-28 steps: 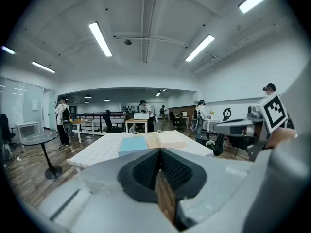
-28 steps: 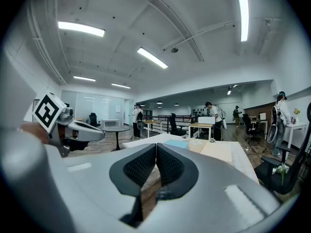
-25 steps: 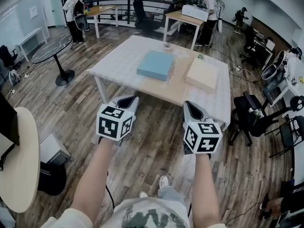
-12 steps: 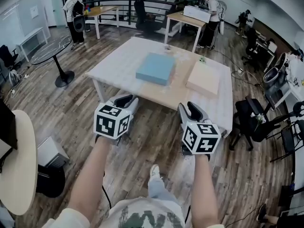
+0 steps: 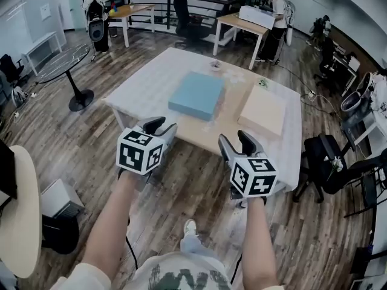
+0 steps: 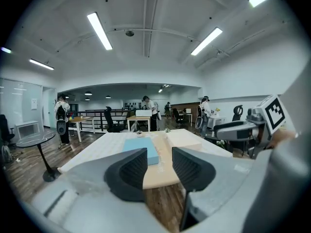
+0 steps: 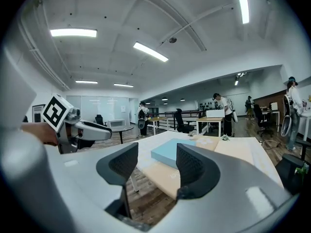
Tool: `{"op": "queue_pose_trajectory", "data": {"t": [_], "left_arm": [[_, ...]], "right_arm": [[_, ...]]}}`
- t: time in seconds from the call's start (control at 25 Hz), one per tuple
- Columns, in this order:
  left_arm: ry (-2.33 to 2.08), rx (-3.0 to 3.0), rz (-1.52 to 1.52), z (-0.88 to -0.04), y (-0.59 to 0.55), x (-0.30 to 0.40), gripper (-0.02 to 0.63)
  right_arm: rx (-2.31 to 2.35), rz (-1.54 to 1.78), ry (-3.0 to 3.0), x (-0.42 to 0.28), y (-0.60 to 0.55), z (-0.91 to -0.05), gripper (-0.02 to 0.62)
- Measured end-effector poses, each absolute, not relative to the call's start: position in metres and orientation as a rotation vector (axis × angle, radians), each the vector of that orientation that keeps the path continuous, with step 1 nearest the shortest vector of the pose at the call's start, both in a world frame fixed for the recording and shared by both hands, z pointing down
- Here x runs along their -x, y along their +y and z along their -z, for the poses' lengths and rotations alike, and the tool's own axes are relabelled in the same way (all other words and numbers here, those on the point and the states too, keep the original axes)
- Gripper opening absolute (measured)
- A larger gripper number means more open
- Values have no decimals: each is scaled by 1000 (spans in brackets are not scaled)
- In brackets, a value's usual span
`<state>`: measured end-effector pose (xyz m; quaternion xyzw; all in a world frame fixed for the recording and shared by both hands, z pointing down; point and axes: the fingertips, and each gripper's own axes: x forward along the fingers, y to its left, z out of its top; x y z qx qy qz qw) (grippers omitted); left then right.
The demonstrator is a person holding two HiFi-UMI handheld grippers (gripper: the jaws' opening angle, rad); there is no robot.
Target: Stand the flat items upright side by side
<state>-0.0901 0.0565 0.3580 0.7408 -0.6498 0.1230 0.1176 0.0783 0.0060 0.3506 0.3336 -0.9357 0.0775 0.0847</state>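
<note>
Both tools are in frame. The left gripper [image 5: 161,127] is sitting lower centre-left of the head view and the right gripper [image 5: 234,141] lower centre-right, side by side and well apart. Both are pointing toward the front edge of the table [image 5: 143,81] in mid-frame.

Left gripper view: jaws are standing partway apart with nothing between the pads [image 6: 135,166]. They've just been opening. I'm only seeing the table and wood floor [image 5: 91,144] through the gap.

Right gripper view: same story. Jaws are partway apart, have just been opening, and aren't gripping anything.

Task items are both lying flat on the table, neither one upright:
- blue slab [image 5: 196,94] is lying centre of the head view, near the middle of the tabletop
- beige slab [image 5: 262,110] is lying to its right, toward the table's right end and apart from the blue one

Neither gripper is touching either slab. In the left gripper view the blue slab [image 6: 141,148] is showing just above the left jaw.
</note>
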Motion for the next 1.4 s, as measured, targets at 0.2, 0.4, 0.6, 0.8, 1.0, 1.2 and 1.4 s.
{"op": "queue_pose_trajectory", "data": {"t": [0.2, 0.4, 0.6, 0.8, 1.0, 1.2, 1.4], "left_arm": [[-1901, -2127, -343, -362, 7, 105, 221], [-1906, -2109, -387, -363, -29, 111, 245], [-1911, -2083, -413, -368, -54, 118, 273], [-1901, -2053, -433, -377, -69, 123, 273], [-1907, -2032, -435, -378, -85, 131, 273], [-1886, -2034, -433, -385, -103, 140, 273], [-1875, -2041, -413, -396, -132, 161, 273]], "right_arm": [[-958, -262, -2793, -66, -47, -356, 275], [-913, -288, -2791, -55, -87, -361, 301], [-867, -316, -2793, -45, -115, -367, 321], [-848, -329, -2794, -41, -134, -370, 327], [-842, -342, -2789, -39, -151, -373, 327], [-838, -356, -2769, -30, -167, -381, 327], [-831, -351, -2740, -14, -189, -394, 327]]}}
